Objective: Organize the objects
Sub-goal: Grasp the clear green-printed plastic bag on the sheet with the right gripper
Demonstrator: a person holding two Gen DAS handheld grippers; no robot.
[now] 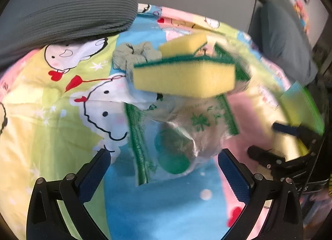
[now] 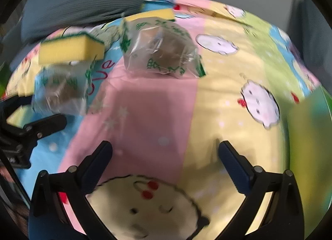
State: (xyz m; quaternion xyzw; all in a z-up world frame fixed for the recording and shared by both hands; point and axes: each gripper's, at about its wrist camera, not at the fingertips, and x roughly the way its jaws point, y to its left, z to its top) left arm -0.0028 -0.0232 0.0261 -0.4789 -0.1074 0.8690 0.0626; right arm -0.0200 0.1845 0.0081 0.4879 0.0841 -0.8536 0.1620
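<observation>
A yellow sponge with a green scouring side lies on a clear plastic bag with green print on the cartoon bedsheet; it also shows in the right wrist view. A second yellow sponge lies behind it, next to a grey-green crumpled cloth. A second clear bag holding something brown lies in the right wrist view, a yellow sponge behind it. My left gripper is open just before the bag. My right gripper is open over bare sheet; it also shows in the left wrist view.
A grey ribbed pillow lies at the bed's far left. A yellow-green blurred object sits at the right edge, beside the right gripper. A grey wall and a dark chair-like shape stand beyond the bed.
</observation>
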